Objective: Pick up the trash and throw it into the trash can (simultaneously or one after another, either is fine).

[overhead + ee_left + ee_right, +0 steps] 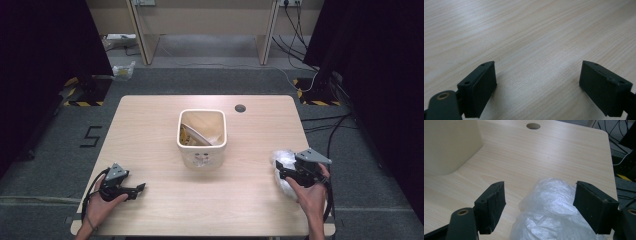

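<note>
Pale wood-grain tabletop runs smooth under both tongs. The right gripper stands spread wide around a crinkled clear plastic bag, not yet pinching it. Thin slippery film could slide out or tear. The left gripper gapes empty, well left of the cream square plastic bin.
</note>
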